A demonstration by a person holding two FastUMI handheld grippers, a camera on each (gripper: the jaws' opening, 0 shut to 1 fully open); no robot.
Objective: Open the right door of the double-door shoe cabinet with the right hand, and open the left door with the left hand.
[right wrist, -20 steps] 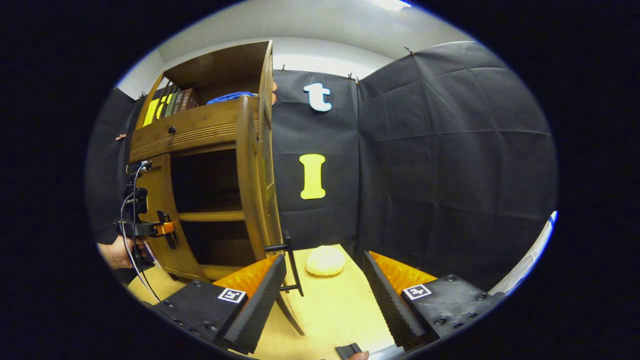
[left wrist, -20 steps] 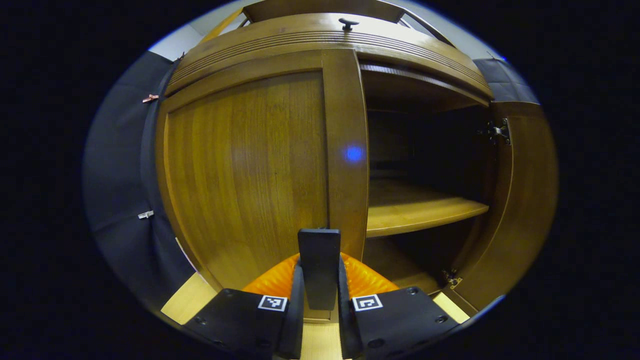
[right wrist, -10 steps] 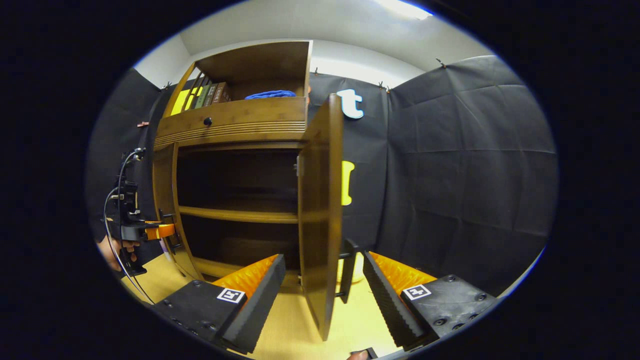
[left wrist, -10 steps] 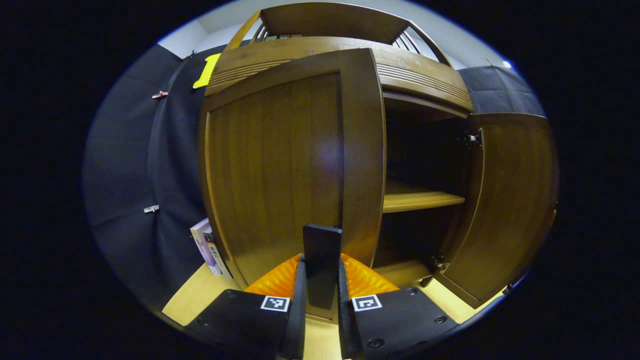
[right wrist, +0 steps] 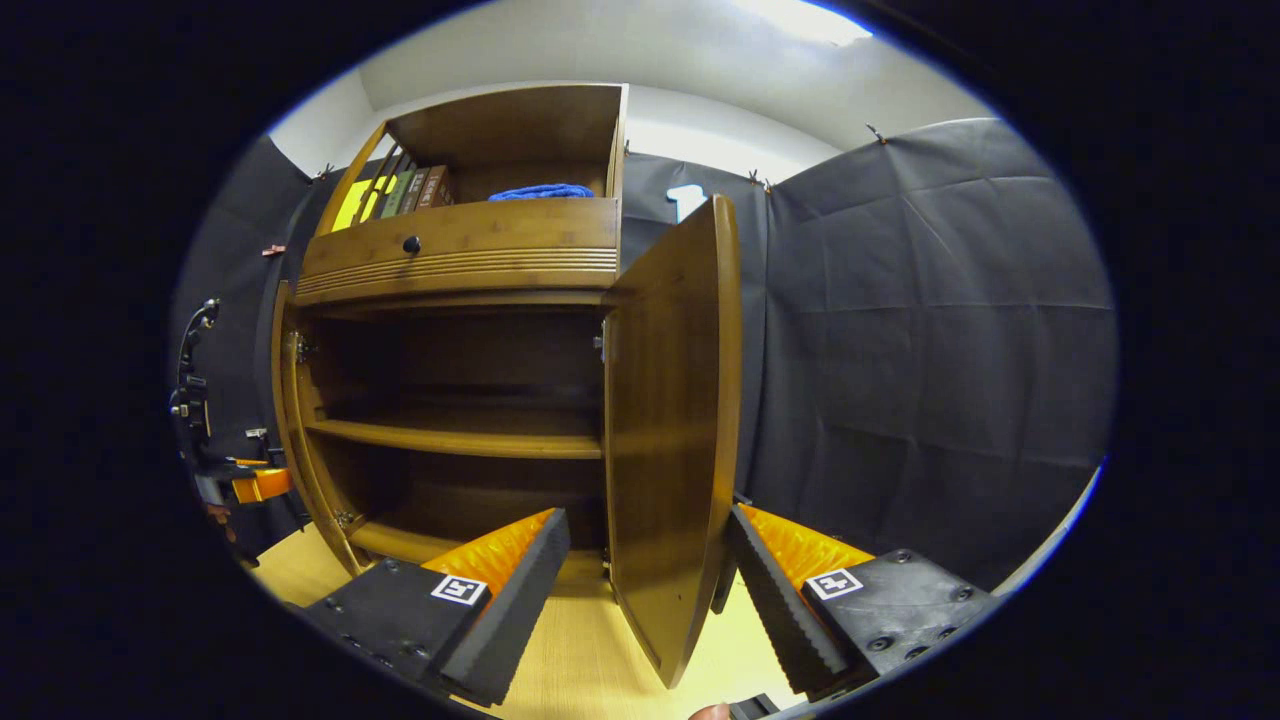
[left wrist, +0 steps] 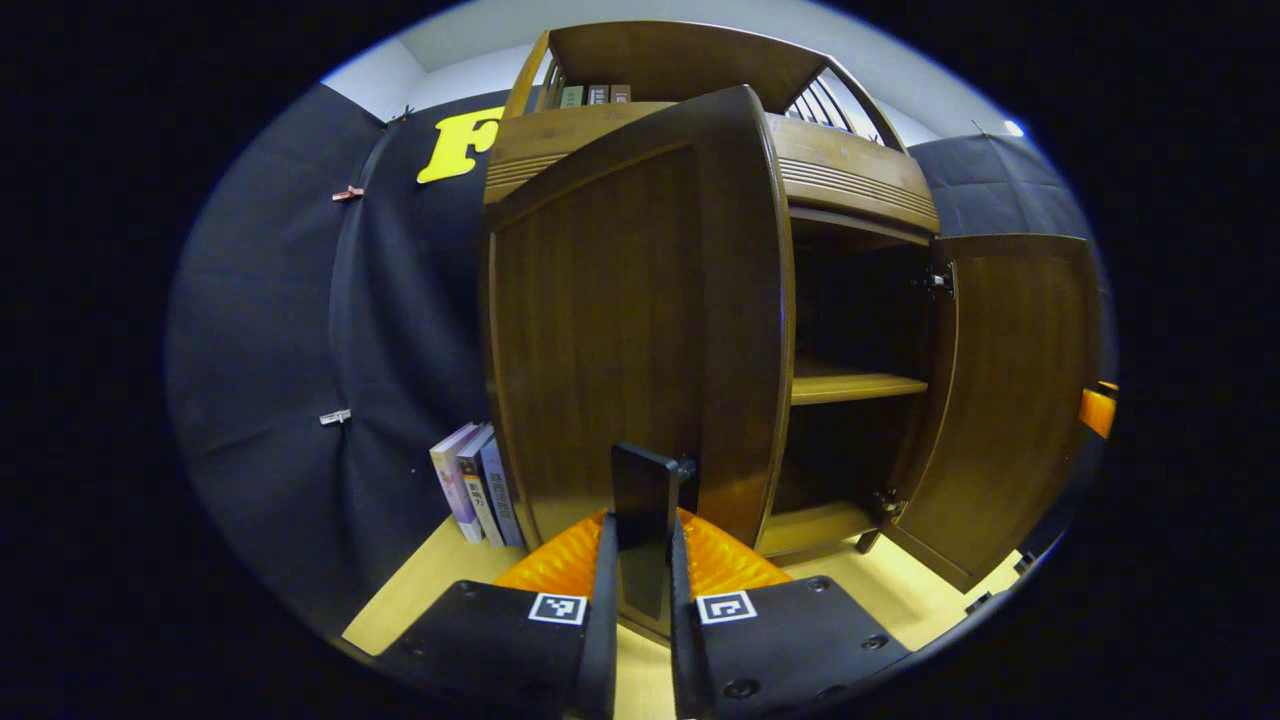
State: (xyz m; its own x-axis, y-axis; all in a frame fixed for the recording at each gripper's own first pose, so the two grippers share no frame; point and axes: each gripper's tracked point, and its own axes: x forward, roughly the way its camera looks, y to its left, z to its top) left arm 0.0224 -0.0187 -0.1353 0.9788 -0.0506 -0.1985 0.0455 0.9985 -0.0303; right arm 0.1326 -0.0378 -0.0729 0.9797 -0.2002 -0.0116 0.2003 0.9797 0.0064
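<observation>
My left gripper (left wrist: 640,600) is clamped on the left door's handle (left wrist: 645,520), an upright bar. The left door (left wrist: 630,320) stands swung out, free edge toward me. My right gripper (right wrist: 640,590) is spread wide, straddling the right door (right wrist: 675,420), touching nothing. Both doors stand tall on the cabinet (right wrist: 460,250). Book spines (left wrist: 470,480) are too small to read.

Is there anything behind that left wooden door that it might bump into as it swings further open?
Possibly. A few upright books stand on the floor by the black cloth wall, left of the cabinet, on the left wooden door's outward side. The left gripper is shut on its dark handle.
</observation>
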